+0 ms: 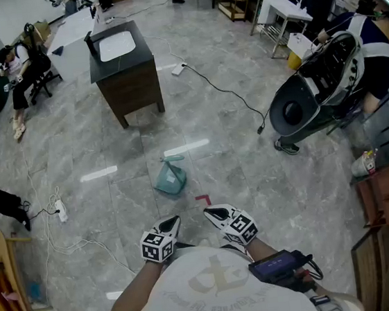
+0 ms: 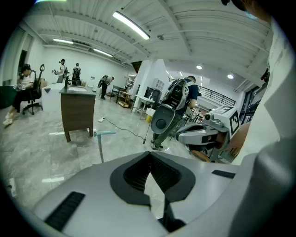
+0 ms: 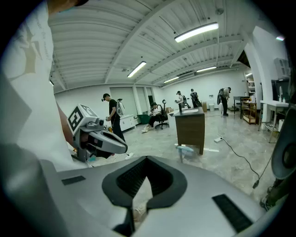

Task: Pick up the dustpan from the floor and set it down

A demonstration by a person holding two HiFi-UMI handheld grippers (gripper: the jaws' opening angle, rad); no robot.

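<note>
Left gripper [image 1: 170, 223] and right gripper [image 1: 213, 215], both pressed together and empty, hung well short of the teal dustpan [image 1: 170, 178] lying on the floor [image 1: 253, 179] ahead; the jaws would need to spread before closing squarely on its handle [image 1: 173, 159].

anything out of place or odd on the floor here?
Only clutter: a teal dustpan stands alone in the middle of the floor, just beyond a red tape mark, and a black cable trails loose across the tiles from a white power strip. Nothing looks spilled or broken.
</note>
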